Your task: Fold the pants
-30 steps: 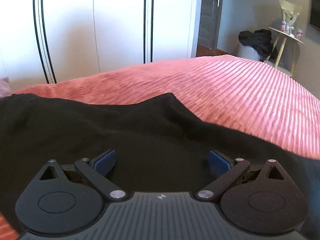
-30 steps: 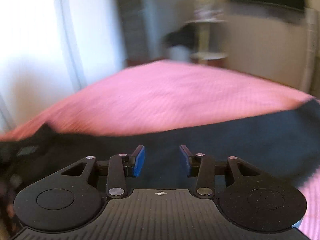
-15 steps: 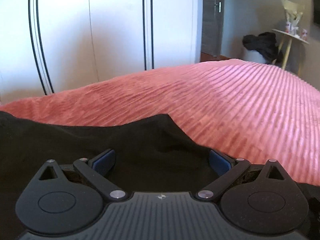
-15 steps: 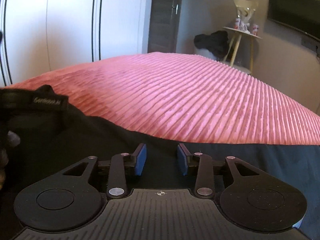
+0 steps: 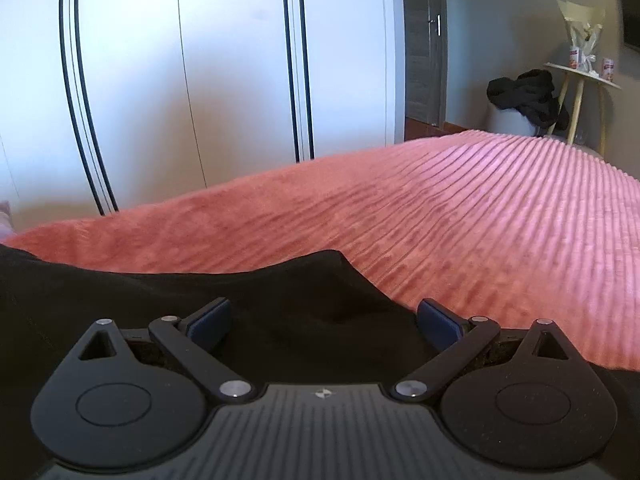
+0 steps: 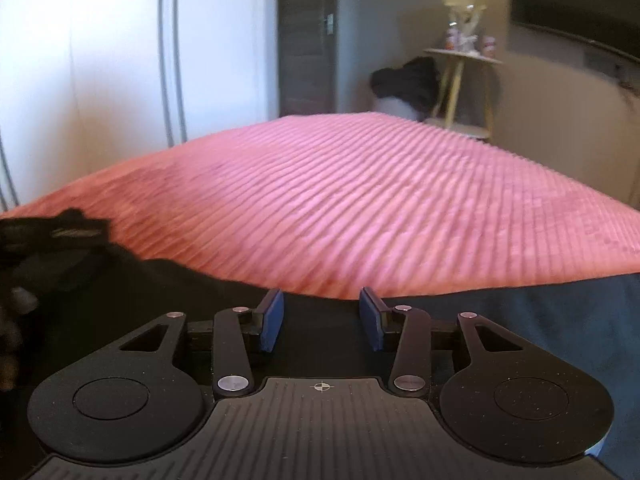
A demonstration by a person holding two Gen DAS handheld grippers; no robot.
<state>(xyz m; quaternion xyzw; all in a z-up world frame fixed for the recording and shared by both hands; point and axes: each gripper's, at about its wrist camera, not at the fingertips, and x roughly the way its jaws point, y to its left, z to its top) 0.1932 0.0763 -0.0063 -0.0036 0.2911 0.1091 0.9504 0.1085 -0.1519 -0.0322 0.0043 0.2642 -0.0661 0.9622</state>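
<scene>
Right gripper (image 6: 322, 322) lower, jaws opening; pants (image 6: 120, 292) label unreadable.

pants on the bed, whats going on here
A person holds a gripper in each hand over black pants spread on a pink ribbed bedspread, to fold them. The left gripper is wide open above the cloth, with a peak of fabric just ahead of it. The right gripper sits low at the pants' far edge, its jaws opening, with nothing visibly pinched between the pads. No fold is under way yet in either view.
</scene>
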